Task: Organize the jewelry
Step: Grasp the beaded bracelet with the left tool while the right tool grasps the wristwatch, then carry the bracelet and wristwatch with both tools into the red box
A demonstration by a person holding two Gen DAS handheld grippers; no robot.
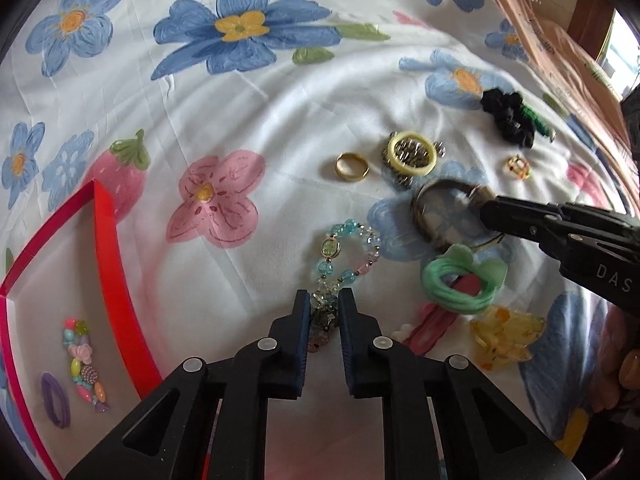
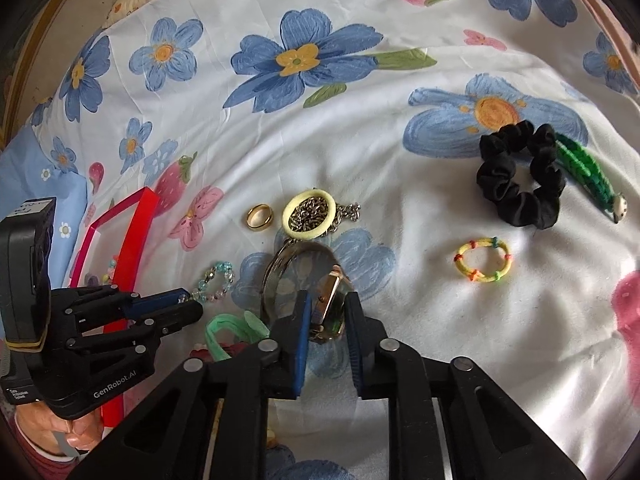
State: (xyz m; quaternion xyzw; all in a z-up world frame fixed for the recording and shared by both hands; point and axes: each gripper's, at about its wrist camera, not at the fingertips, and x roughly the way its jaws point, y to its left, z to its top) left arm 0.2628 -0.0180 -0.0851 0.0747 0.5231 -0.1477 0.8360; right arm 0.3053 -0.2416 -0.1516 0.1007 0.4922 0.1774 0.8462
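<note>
A beaded bracelet (image 1: 330, 248) of blue, pink and clear beads lies on the floral sheet. My left gripper (image 1: 326, 300) is shut on its near end. The right wrist view shows that same gripper (image 2: 192, 304) at the left, pinching the bracelet (image 2: 230, 278). My right gripper (image 2: 328, 304) is shut on a wristwatch (image 2: 332, 292) with a metal band, its case on edge between the blue pads. In the left wrist view the right gripper (image 1: 486, 210) reaches in from the right with the watch (image 1: 440, 220).
A red-walled tray (image 1: 108, 248) at the left holds a bead string and a purple hair tie. On the sheet lie a gold ring (image 1: 352, 166), a pale yellow ring on a chain (image 1: 412, 154), a black scrunchie (image 2: 520, 176), a green hair tie (image 1: 460, 284), a yellow clip (image 1: 508, 336), a striped hair tie (image 2: 482, 260).
</note>
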